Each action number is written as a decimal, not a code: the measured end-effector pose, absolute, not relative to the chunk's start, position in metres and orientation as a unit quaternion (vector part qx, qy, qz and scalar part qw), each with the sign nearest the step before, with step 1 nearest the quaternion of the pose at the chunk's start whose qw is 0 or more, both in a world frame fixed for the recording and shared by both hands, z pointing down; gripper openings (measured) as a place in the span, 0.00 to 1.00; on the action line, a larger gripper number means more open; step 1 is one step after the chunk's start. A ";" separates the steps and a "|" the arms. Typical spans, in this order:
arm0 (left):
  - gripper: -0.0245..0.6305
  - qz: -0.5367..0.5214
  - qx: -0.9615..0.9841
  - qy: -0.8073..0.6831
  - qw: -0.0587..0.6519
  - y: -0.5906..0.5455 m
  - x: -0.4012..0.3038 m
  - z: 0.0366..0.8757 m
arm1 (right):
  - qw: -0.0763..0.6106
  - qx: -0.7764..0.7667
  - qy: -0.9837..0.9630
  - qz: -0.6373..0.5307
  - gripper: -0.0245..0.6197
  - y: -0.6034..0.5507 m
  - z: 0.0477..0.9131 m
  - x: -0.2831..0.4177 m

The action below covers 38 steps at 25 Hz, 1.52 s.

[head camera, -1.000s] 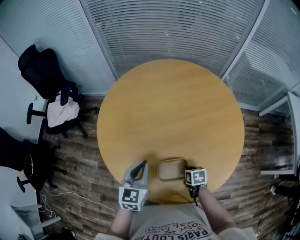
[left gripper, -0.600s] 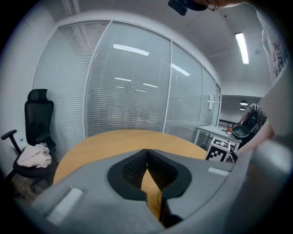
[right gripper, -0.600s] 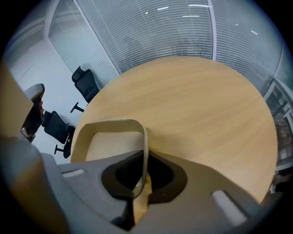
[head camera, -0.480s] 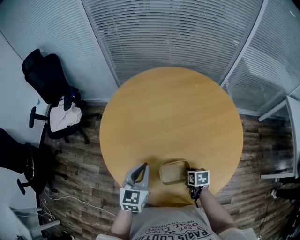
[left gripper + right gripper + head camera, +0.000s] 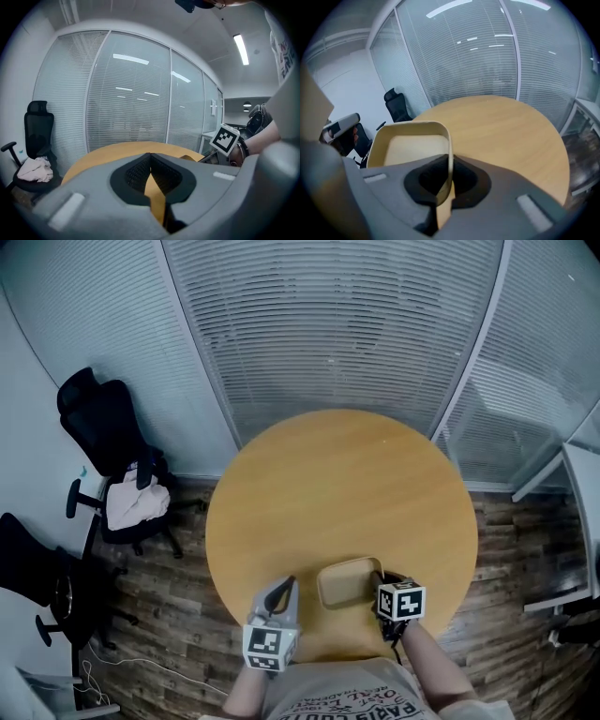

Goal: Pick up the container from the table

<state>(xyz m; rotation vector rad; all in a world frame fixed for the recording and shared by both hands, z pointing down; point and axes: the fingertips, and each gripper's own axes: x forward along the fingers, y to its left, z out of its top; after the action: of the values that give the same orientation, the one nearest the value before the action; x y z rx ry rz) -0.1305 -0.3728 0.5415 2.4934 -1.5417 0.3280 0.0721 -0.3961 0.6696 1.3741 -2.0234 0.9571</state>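
Closest to the person, the right gripper (image 5: 382, 579) is pressed together on the thin right-hand wall of the container (image 5: 347, 583), its dark pads clamped on either side of the rim. The container is a tan, round-cornered tub with nothing in it. It sticks out to the left of those jaws, over the near edge of the round wooden table (image 5: 347, 484). I cannot tell whether its base is clear of the tabletop.

Just left of it, not touching, the left gripper (image 5: 284, 587) has its jaws closed tip to tip on nothing.

Each gripper's cube carries black-and-white square markers. The print on the person's shirt (image 5: 342, 699) is too small to read.

Farther off, a black office chair (image 5: 108, 432) stands before the blinds.
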 end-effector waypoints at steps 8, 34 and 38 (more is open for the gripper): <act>0.05 0.072 0.844 -0.526 0.077 -0.370 -0.127 0.503 | 0.164 0.560 -0.785 0.210 0.05 -0.419 0.553 0.072; 0.05 0.040 0.862 -0.505 0.007 -0.385 -0.108 0.448 | 0.041 0.619 -0.782 0.059 0.05 -0.387 0.455 0.102; 0.05 0.042 0.862 -0.505 0.010 -0.383 -0.109 0.451 | 0.050 0.621 -0.779 0.074 0.05 -0.386 0.464 0.102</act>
<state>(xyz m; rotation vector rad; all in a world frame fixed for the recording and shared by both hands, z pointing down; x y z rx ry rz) -0.1092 -0.3825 0.4509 2.6896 -1.5777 0.1298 0.1019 -0.3856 0.4640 1.8912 -2.3703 0.2244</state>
